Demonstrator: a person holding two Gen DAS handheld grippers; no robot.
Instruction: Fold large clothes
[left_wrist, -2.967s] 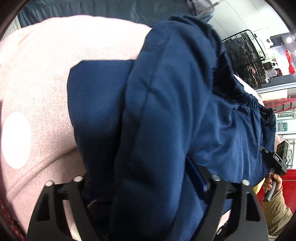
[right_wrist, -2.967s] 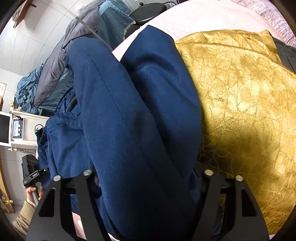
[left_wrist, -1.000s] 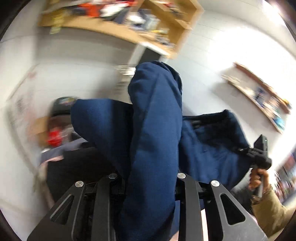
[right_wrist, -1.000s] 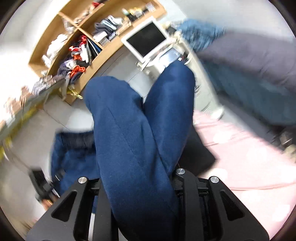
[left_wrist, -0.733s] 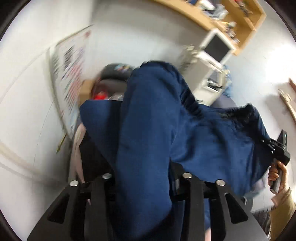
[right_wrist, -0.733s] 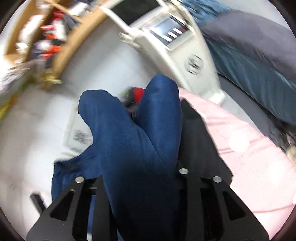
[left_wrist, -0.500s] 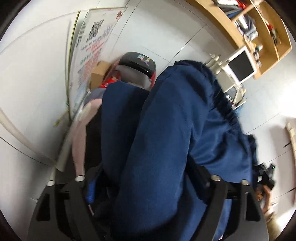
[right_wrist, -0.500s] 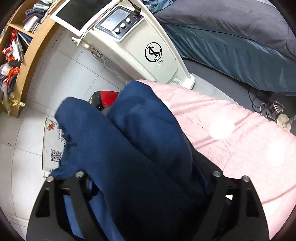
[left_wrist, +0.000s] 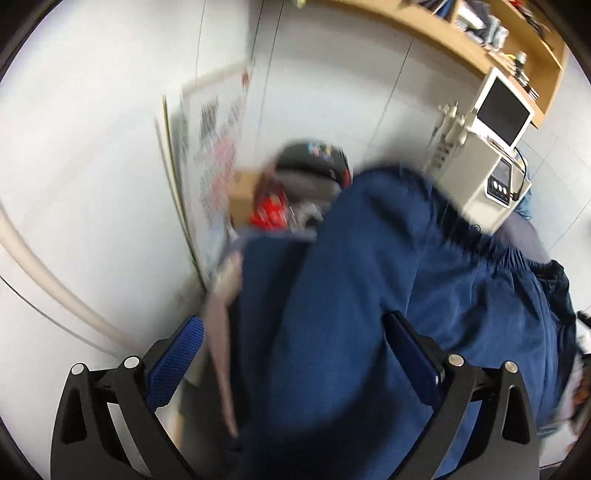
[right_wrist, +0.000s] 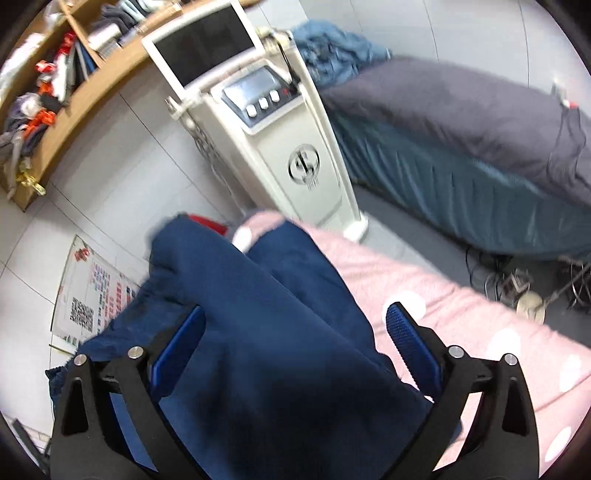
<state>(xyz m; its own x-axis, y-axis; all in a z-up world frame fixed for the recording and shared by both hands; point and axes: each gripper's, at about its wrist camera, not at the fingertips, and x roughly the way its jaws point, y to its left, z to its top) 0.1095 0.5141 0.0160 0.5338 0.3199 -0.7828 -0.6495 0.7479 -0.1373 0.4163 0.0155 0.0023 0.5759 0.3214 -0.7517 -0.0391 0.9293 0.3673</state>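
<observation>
Trousers (left_wrist: 369, 314), navy, elastic-waisted, are seen draped between the spread fingers of the left gripper (left_wrist: 291, 354). The same blue cloth (right_wrist: 273, 332) runs between the fingers of the right gripper (right_wrist: 295, 339), also spread. Neither pair of pads is pressed on the fabric, so the garment appears released or nearly so; actual contact cannot be told through the blur.

The cloth lies partly on the pink dotted bed cover (right_wrist: 461, 306). The waistband (left_wrist: 517, 258) is bunched toward the right of the left view.

Judgement: the step in hand is laying down a fold. Both claws would best be drawn back level and together, so no layer is dragged open.

A wooden shelf (right_wrist: 55, 122) holds jumbled clothes and red items. A cardboard box (left_wrist: 243, 199) stands by the wall; its contents are blurred.
</observation>
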